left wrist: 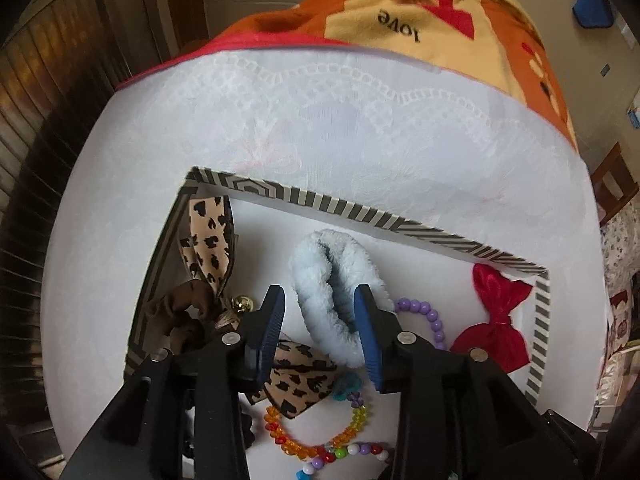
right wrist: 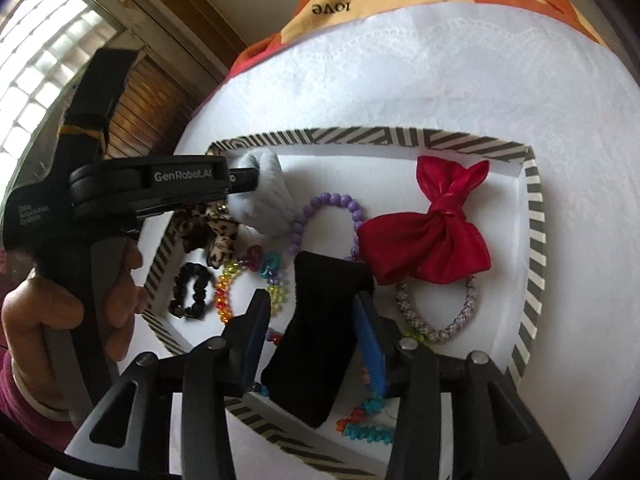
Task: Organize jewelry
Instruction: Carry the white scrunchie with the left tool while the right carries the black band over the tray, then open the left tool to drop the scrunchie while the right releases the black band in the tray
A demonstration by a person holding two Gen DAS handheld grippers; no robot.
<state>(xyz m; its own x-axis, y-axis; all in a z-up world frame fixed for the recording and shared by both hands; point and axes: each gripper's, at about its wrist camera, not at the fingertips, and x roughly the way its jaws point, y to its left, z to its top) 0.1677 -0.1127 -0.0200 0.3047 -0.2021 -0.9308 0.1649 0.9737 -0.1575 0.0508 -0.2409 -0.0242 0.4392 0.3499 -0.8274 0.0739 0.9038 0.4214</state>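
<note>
A striped-rim box (left wrist: 360,210) on a white cloth holds the jewelry. In the left wrist view my left gripper (left wrist: 320,316) stands open around a fluffy light-blue scrunchie (left wrist: 320,280) lying in the box; its right finger overlaps the scrunchie's hollow. In the right wrist view the left gripper (right wrist: 248,178) reaches the same scrunchie (right wrist: 260,196) from the left. My right gripper (right wrist: 312,320) is open over the box's near side. A black velvet piece (right wrist: 316,320) lies between its fingers, with a gap at the left pad.
Also in the box: a red bow (right wrist: 432,240), purple bead bracelet (right wrist: 332,200), leopard bow (left wrist: 208,240), brown scrunchie (left wrist: 176,316), black scrunchie (right wrist: 192,288), rainbow bracelet (right wrist: 228,292), braided band (right wrist: 440,320). A patterned blanket (left wrist: 420,8) lies beyond the cloth. A person's hand (right wrist: 52,312) holds the left gripper.
</note>
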